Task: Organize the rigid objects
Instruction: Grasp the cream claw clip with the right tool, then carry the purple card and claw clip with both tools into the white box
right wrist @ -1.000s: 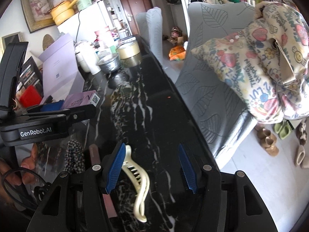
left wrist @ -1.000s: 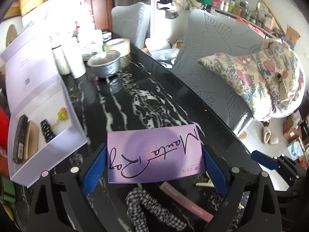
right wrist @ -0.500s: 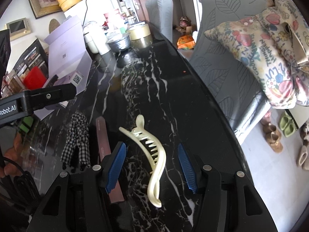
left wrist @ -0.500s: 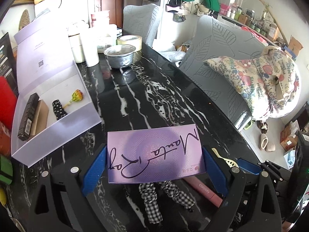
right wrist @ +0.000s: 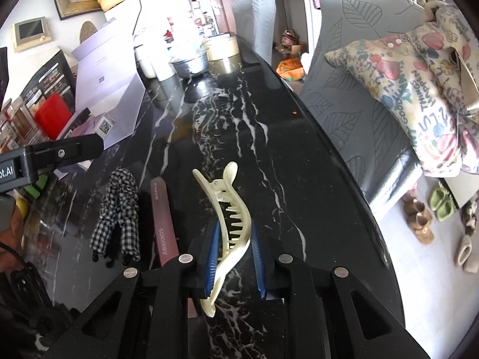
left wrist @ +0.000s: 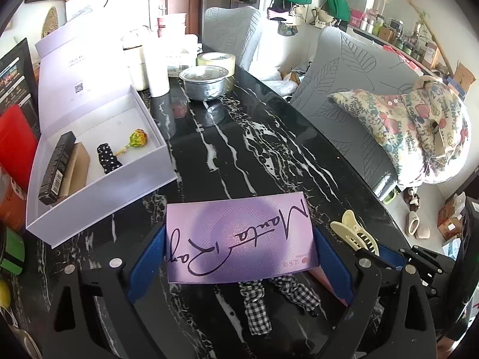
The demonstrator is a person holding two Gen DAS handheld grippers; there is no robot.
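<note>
Since a second ago, the right gripper [right wrist: 233, 257] is seen closing around the cream hair claw [right wrist: 230, 224] on the table [right wrist: 299, 155]; pad contact seems partial, so slipping is risked. The purple box [left wrist: 239, 239] is clamped by the left gripper [left wrist: 239, 257].

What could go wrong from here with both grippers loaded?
1. The right gripper is closing on the curved hair claw off-centre; it may pivot or slip out.
2. The left gripper holds the purple box only by its ends; it could tilt on the way to the white box.
</note>
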